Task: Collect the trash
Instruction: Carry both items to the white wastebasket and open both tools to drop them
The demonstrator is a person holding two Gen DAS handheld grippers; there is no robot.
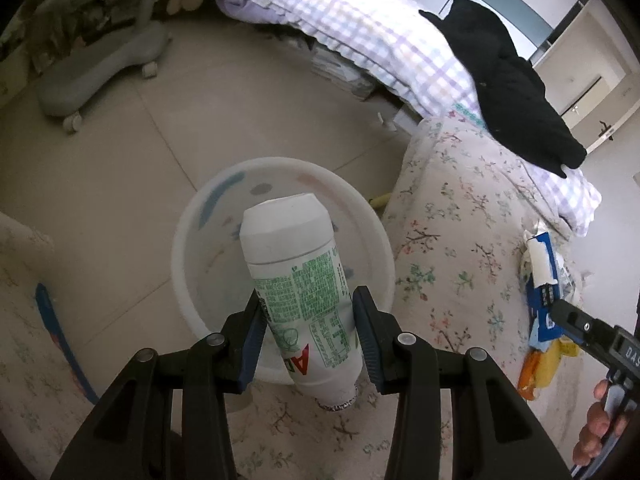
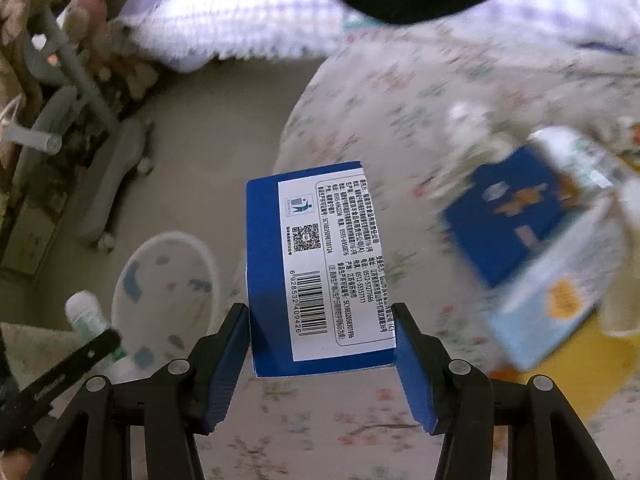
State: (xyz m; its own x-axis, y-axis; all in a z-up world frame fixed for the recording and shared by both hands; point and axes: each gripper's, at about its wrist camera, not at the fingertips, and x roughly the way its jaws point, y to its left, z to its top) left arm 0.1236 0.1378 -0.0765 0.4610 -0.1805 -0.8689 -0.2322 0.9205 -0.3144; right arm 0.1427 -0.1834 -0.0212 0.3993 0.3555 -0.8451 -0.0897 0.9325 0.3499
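Observation:
My left gripper [image 1: 309, 300] is shut on a white bottle with green print [image 1: 292, 256], tilted with its neck toward me. It hangs over a white basin [image 1: 380, 240] on the tiled floor. In the right wrist view my right gripper [image 2: 320, 312] is shut on a blue box with a white barcode label [image 2: 264, 240], above the floral bedspread [image 2: 400, 100]. The basin [image 2: 172, 237] lies to its lower left, with the left gripper [image 2: 100, 344] and bottle [image 2: 86, 312] beside it. The right gripper [image 1: 560, 310], held by a hand, shows at the left wrist view's right edge.
More litter lies on the floral cover: a torn blue and white carton [image 1: 540, 280], an orange packet [image 1: 540, 368], and a blurred blue carton [image 2: 516, 216] on a yellow packet [image 2: 568, 384]. A grey castor chair base [image 1: 100, 68], a checked quilt [image 1: 360, 28] and a black garment [image 1: 512, 84] lie beyond.

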